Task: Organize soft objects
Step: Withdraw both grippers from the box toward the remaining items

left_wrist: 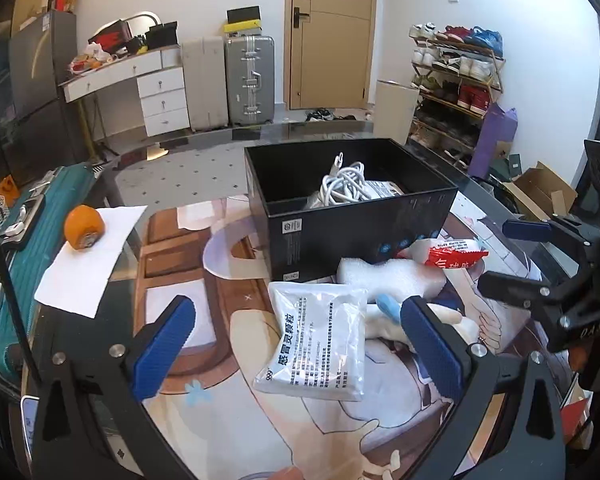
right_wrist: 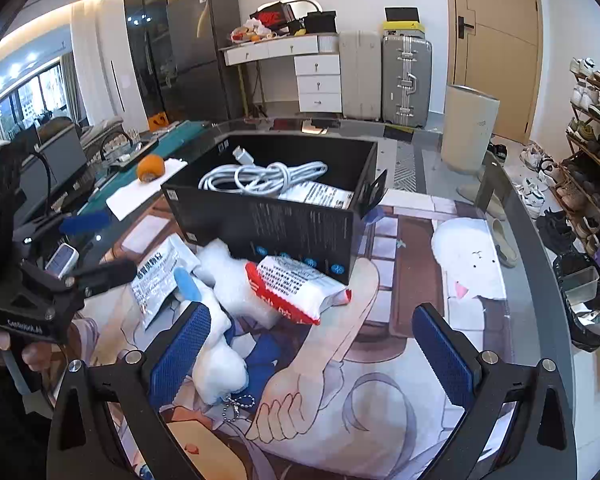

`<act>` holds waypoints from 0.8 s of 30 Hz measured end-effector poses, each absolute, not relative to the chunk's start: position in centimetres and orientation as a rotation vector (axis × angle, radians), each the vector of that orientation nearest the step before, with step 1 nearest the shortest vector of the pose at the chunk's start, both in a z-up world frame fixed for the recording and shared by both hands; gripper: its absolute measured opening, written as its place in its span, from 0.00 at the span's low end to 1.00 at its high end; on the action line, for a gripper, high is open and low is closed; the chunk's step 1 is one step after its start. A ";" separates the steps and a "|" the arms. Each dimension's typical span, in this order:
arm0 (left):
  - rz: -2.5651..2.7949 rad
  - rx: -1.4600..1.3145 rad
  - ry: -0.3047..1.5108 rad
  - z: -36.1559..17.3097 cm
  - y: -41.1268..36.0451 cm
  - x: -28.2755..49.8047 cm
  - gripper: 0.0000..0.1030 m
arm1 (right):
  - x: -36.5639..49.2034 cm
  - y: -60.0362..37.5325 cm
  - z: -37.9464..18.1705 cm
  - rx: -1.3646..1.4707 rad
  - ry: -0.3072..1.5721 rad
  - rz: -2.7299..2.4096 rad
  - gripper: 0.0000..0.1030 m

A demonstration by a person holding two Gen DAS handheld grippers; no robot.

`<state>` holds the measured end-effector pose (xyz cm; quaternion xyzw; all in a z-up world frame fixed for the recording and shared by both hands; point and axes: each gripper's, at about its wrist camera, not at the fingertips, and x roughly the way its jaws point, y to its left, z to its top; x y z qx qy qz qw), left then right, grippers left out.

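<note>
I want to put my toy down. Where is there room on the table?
Bare mat lies left of the white packet, below the paper and orange, and right of the black box. Crowded: in front of the box, around the plush toy and red-and-white packet.

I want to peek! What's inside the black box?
Inside the black box lies a coiled white cable resting on a white printed packet. The cable and the box's near wall cover most of that packet and the floor, so anything beneath stays hidden.
</note>
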<state>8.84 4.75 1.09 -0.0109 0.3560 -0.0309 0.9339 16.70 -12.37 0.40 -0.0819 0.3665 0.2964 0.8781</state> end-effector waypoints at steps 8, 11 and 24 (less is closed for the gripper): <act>-0.042 -0.053 0.762 0.0 5.5 9.7 1.00 | 16.7 -11.5 -0.7 -0.174 0.800 0.646 0.99; -0.042 -0.033 0.785 -0.6 5.3 9.9 1.00 | 16.6 -11.0 -1.0 -0.191 0.815 0.660 0.99; -0.046 -0.011 0.850 -1.9 4.7 10.6 1.00 | 16.2 -9.7 -2.2 -0.251 0.852 0.710 0.99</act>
